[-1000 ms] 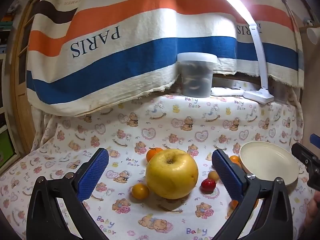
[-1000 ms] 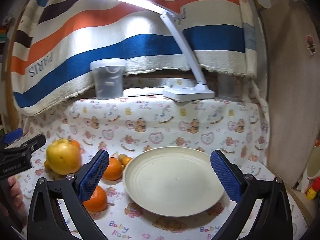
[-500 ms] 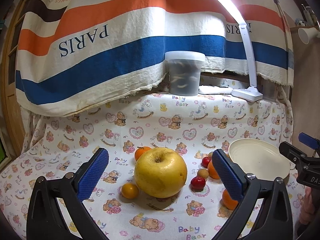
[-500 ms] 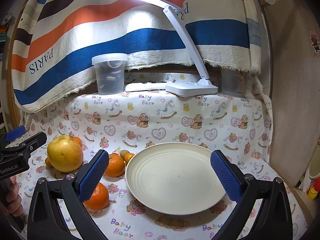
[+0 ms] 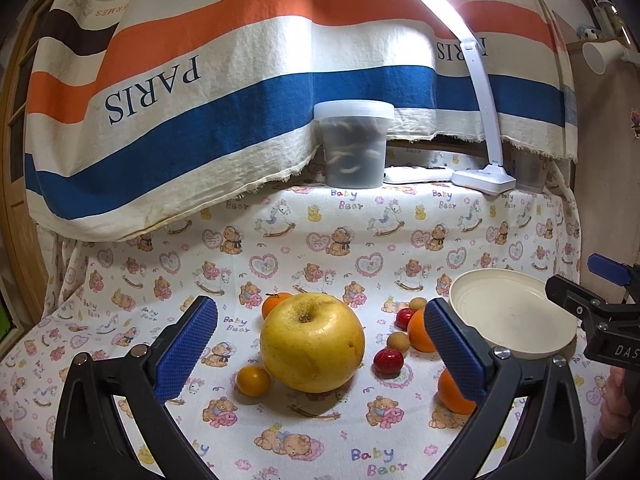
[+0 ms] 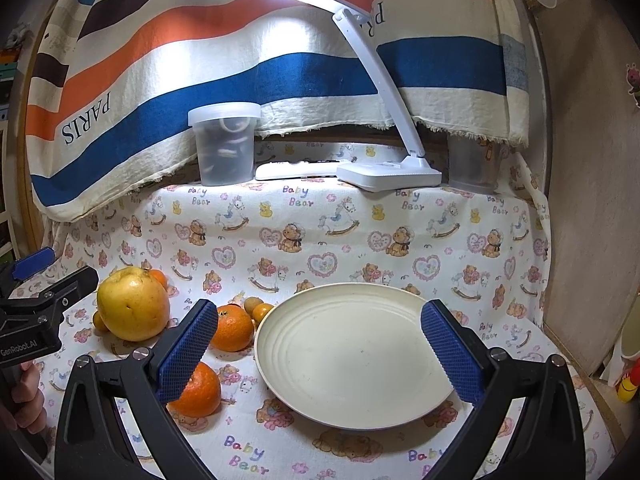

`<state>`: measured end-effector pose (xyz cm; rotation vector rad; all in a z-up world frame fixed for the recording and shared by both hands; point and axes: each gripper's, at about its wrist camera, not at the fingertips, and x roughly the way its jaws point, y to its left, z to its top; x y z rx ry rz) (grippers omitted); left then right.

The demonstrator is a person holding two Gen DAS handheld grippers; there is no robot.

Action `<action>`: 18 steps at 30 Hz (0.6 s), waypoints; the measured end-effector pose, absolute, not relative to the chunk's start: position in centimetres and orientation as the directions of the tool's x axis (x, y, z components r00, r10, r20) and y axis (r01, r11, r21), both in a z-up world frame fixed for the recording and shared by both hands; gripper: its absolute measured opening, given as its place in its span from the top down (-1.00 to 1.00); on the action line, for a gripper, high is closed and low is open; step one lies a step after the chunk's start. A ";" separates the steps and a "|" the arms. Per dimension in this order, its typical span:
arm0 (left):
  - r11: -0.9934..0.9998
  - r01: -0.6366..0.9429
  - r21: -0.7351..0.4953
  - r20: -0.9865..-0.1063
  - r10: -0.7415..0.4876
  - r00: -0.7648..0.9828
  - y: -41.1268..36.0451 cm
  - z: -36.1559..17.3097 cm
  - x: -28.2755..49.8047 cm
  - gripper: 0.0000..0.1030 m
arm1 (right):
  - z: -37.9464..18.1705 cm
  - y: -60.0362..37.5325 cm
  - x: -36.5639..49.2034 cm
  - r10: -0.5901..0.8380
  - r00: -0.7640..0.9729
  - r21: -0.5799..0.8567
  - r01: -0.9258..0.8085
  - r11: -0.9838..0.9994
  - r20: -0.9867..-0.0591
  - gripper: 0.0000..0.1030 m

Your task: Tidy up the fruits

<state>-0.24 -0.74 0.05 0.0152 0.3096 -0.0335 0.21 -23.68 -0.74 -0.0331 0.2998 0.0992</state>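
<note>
We list the left gripper (image 5: 320, 344): blue-padded fingers spread wide, nothing between the pads, hovering over the cloth with the large yellow fruit (image 5: 312, 343) framed in the gap but untouched. We list the right gripper (image 6: 328, 350): fingers likewise spread wide and empty, held above the cream plate (image 6: 356, 356), which carries no fruit.

On the bear-print tablecloth (image 5: 280, 248) we count, all left of the plate:
- the large yellow fruit, stem dimple up;
- a small yellow-orange fruit (image 5: 253, 380) touching its near left side;
- a small orange (image 5: 272, 304) partly hidden behind it;
- two red fruits (image 5: 388, 361), one nearer, one farther;
- two small tan round fruits (image 5: 398, 342);
- two oranges (image 6: 232, 328) just beside the plate's left rim, the nearer one partly behind a right-gripper pad.

At the back we note a lidded translucent tub (image 6: 224, 144) and a white desk lamp (image 6: 388, 170), lit, before a striped cloth (image 6: 160, 80).
</note>
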 end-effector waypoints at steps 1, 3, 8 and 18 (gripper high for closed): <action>0.999 0.037 0.010 -0.305 -0.032 0.952 -0.7 0.0 -0.2 -0.99 | -0.8 -23.7 0.2 0.093 0.950 -0.018 -0.103 0.995 -0.297 -0.99; 0.999 0.034 0.010 -0.305 -0.030 0.952 -0.7 0.0 -0.3 -0.99 | -0.8 -23.7 0.2 0.092 0.951 -0.021 -0.102 0.995 -0.295 -0.99; 0.999 0.038 0.009 -0.304 -0.034 0.952 -0.8 0.0 -0.3 -0.99 | -0.8 -23.5 0.2 0.094 0.955 -0.034 -0.107 0.994 -0.281 -0.99; 0.999 0.039 0.009 -0.303 -0.034 0.952 -0.9 0.0 -0.4 -0.99 | -0.8 -23.5 -0.1 0.096 0.956 -0.036 -0.110 0.993 -0.277 -0.99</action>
